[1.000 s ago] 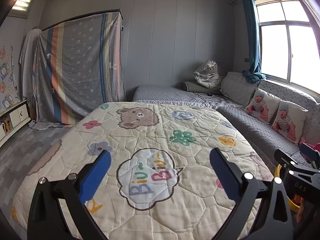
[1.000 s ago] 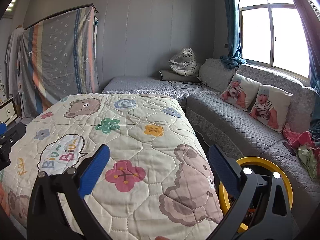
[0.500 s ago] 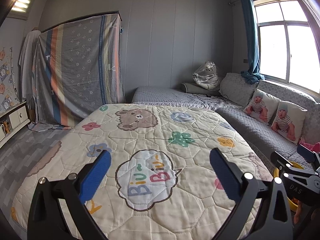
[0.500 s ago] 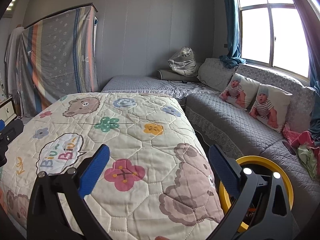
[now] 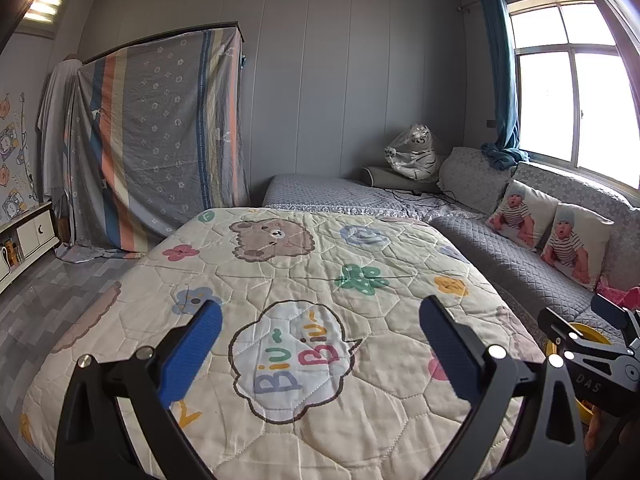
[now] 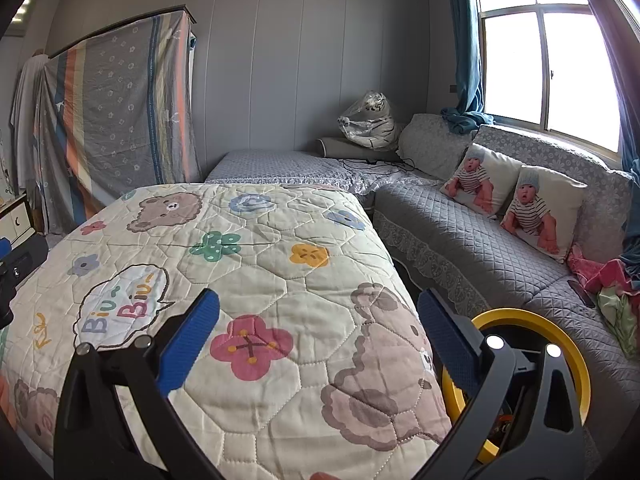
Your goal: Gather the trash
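The only task thing in sight is a yellow-rimmed bin (image 6: 576, 344) on the floor in the gap between the bed (image 6: 280, 288) and the grey sofa (image 6: 460, 240). Its round yellow rim is bright and smooth; the inside is dark, with a small orange scrap low down, too hidden by the gripper to make out. From the left wrist view only a sliver of the bin (image 5: 588, 330) shows, behind the right gripper (image 5: 592, 344). No loose trash can be seen on the bed.

The left gripper (image 5: 320, 344) hangs released over the quilt's "Biu~Biu~" cloud (image 5: 292, 356), blue pads wide apart, nothing between them. The right gripper (image 6: 320, 338) is likewise spread and empty, above the quilt's right edge, its right finger (image 6: 448, 340) in front of the bin.

Compared with a second ago, both views have shifted only slightly; the right gripper sits a little lower in the left wrist view, and nothing on the bed has moved.

The quilt is cream, printed with bears and flowers. Two baby-print cushions (image 6: 516, 196) lean on the sofa back under a window (image 6: 552, 64), crumpled clothes (image 6: 608, 284) lie at its near end, and a striped sheet (image 5: 160, 136) hangs by the grey panelled wall.
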Demonstrator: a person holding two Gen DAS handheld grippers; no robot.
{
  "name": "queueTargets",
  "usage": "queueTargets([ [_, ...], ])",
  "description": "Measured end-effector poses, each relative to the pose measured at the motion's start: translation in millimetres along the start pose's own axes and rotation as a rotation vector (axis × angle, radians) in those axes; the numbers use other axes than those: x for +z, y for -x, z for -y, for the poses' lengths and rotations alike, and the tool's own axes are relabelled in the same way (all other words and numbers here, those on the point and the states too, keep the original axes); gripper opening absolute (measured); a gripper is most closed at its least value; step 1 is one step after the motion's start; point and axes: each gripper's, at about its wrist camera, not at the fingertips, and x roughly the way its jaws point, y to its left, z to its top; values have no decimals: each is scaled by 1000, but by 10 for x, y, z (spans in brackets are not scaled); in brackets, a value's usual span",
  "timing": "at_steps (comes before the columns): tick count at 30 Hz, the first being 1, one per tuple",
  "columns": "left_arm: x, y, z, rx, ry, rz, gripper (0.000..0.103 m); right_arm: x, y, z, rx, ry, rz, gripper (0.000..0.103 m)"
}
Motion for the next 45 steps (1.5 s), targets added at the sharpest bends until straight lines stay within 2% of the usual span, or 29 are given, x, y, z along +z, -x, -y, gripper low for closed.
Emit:
queueTargets([
  [27,33,11,-12,-14,-1,38,95,10,39,6,1,-15,40,95],
  [45,34,12,20,-21,-10,37,95,28,21,16,6,-8,28,95],
])
